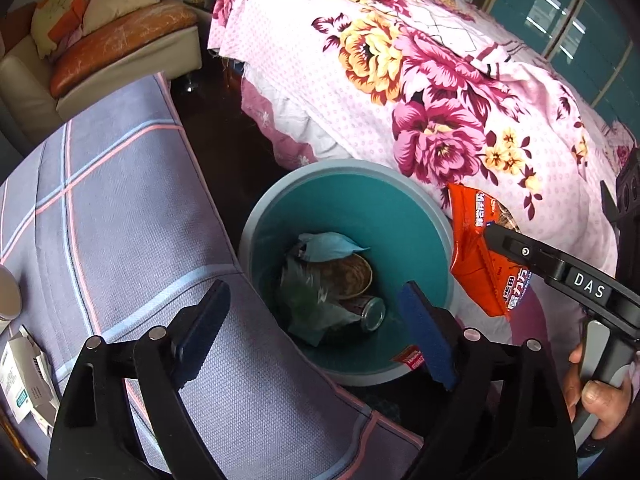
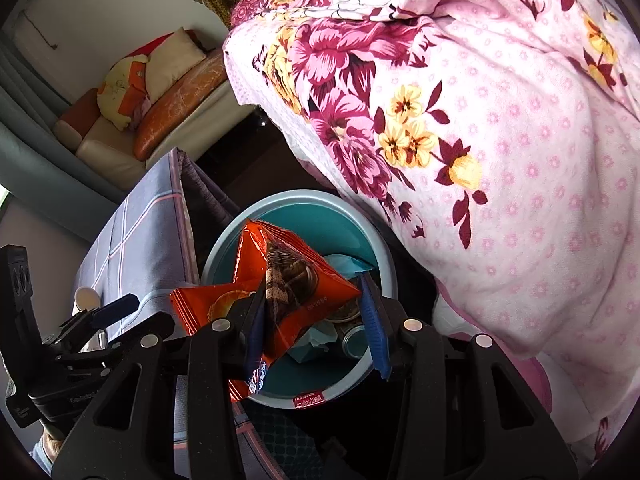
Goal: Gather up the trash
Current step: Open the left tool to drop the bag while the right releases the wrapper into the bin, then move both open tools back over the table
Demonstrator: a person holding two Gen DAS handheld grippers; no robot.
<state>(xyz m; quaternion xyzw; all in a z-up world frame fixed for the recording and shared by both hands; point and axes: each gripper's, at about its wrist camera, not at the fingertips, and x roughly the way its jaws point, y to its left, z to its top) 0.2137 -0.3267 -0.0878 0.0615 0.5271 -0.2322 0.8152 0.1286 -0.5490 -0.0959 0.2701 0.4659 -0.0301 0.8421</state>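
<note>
A round teal trash bin (image 1: 249, 240) stands on the dark floor between a covered table and a bed. Inside lie a blue crumpled paper (image 1: 330, 246), a greenish plastic bag (image 1: 308, 296), a brown bowl (image 1: 358, 274) and a metal can (image 1: 373, 314). My left gripper (image 1: 314, 286) hangs over the bin's near side, open, with nothing between its blue pads. My right gripper (image 2: 314, 290) is shut on an orange snack bag (image 2: 288, 256), held above the bin (image 2: 224, 248). In the left wrist view this snack bag (image 1: 470, 248) hangs by the bin's right rim.
A bed with a pink floral quilt (image 1: 420, 100) crowds the bin's right and far side. The table's lilac plaid cloth (image 1: 120, 220) borders the left, with paper boxes (image 1: 24, 380) and a white cup (image 1: 8, 296) on it. A sofa with cushions (image 1: 100, 40) stands behind. A person's hand (image 1: 592, 392) grips the right handle.
</note>
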